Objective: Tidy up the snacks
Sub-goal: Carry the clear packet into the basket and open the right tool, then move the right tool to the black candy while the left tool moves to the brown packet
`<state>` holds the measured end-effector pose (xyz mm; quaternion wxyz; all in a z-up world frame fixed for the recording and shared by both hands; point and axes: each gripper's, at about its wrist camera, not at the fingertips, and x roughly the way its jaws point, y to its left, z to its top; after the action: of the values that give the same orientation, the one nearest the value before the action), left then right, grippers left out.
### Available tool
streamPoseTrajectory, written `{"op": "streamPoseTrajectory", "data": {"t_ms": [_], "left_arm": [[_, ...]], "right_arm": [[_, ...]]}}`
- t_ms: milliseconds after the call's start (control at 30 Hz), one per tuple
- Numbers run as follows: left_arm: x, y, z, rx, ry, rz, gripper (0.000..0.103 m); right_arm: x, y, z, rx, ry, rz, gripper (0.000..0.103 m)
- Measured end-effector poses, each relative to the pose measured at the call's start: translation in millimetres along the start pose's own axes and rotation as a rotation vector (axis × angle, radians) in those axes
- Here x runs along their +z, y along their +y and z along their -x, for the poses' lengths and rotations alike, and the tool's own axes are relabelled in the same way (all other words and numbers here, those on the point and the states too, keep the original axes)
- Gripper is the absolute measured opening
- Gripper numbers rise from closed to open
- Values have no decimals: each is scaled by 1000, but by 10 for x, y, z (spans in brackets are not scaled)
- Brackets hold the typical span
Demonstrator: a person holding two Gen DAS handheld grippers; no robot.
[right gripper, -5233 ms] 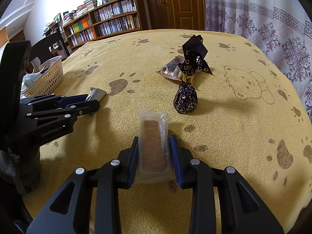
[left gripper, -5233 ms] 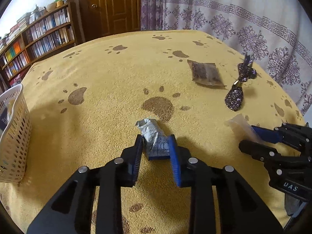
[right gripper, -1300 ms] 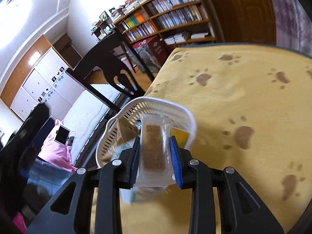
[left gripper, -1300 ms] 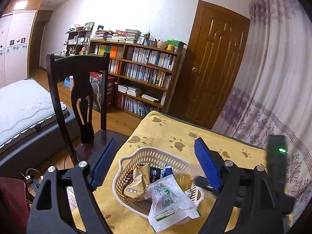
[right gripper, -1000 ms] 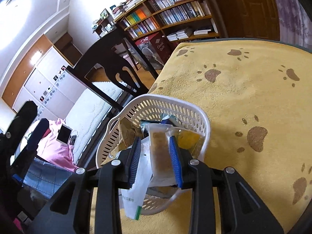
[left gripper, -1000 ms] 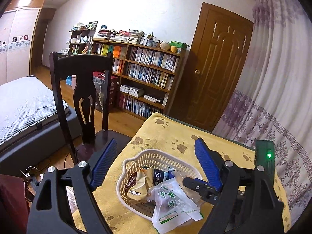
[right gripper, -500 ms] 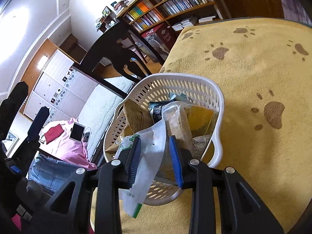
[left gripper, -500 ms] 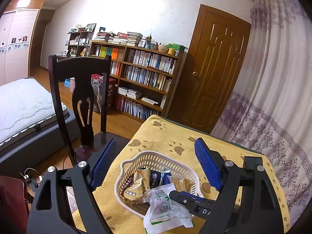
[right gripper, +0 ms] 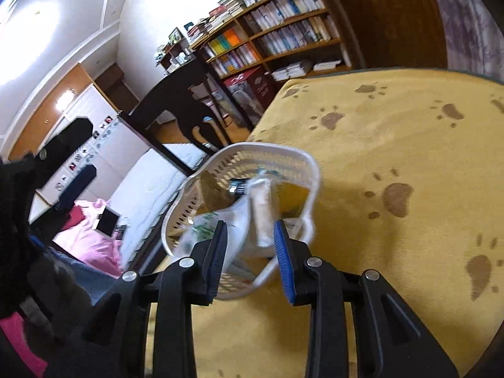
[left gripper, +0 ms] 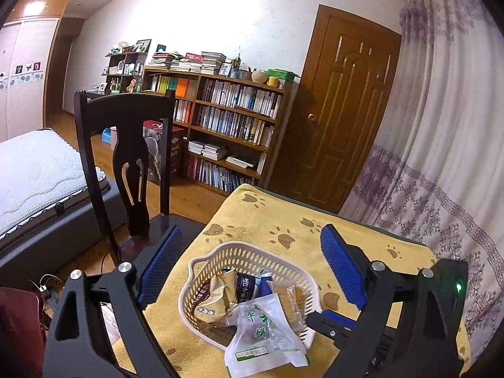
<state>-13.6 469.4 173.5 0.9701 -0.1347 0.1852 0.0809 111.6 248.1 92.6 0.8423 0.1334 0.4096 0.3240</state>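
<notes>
Hovering w/ blue pads (left gripper: 341, 269) spread wide, nothing between them: left gripper (left gripper: 249, 271), above & behind the white lattice basket (left gripper: 252, 253). Seen thru that gap: basket sitting near the corner of the yellow paw-print cloth (left gripper: 362, 233), packed w/ snacks. Inside: tan crinkled packet (left gripper: 212, 296) at left, dark wrapper w/ white print (left gripper: 247, 286) mid, clear-wrapped biscuit bar (left gripper: 288, 304) leaning at right. Draped over the near rim & spilling out: white bag w/ green characters (left gripper: 261, 334).

Right gripper (right gripper: 250, 258) at the basket's near rim, jaws parted, blue pads (right gripper: 282, 261) not pressing on anything. Biscuit bar (right gripper: 263, 217) standing just ahead of the gap, lower end dipping between the pad tips, apart from both pads; motion blur here, so exact contact w/ the white bag (right gripper: 217, 223) hard to read. Basket (right gripper: 293, 160) tilted in this view, rim blurred. Tip of the right gripper also showing in left view, low right, next to the basket (left gripper: 327, 323).

Farther out: dark wooden chair (left gripper: 126, 157) just beside the table edge, bookshelf (left gripper: 230, 119) along the far wall, brown door (left gripper: 340, 116), patterned curtain (left gripper: 441, 163) at right, grey mattress (left gripper: 34, 173) at left. Pink bedding (right gripper: 91, 236) low left in right view.
</notes>
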Motion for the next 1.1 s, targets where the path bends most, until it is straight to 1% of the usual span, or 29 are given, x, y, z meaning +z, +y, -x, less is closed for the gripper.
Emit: {"op": "streamPoseTrajectory", "data": {"t_ms": [133,333,500,633,900,967,1100], "left_arm": [[-14,-67,-8,-6,6,-13,93],[-39,-143,-2,-13,10,-31,95],[-53,-205,-14,-18,18,-42,96],[-58,-238,-16,-20,20,-52,96],[-110,-370,-34,-28,34,-82,96],[-127,-415,-38,-33,36,-94,96],[-179,-503,-57,-40,46,-118,96]], "right_arm": [[-105,-177,130,-63,-26,-17,32],[-265,-486,371,-129,-66,-50,32],[-444,-709,564,-192,-77,-49,32],[-608,-877,734,-266,-89,-33,32],[-931,-1316,1214,-407,-134,-46,32],[-1005,-1448,1332,-441,-140,-61,32],[-1120,-1749,1565,-488,-158,-136,33]]}}
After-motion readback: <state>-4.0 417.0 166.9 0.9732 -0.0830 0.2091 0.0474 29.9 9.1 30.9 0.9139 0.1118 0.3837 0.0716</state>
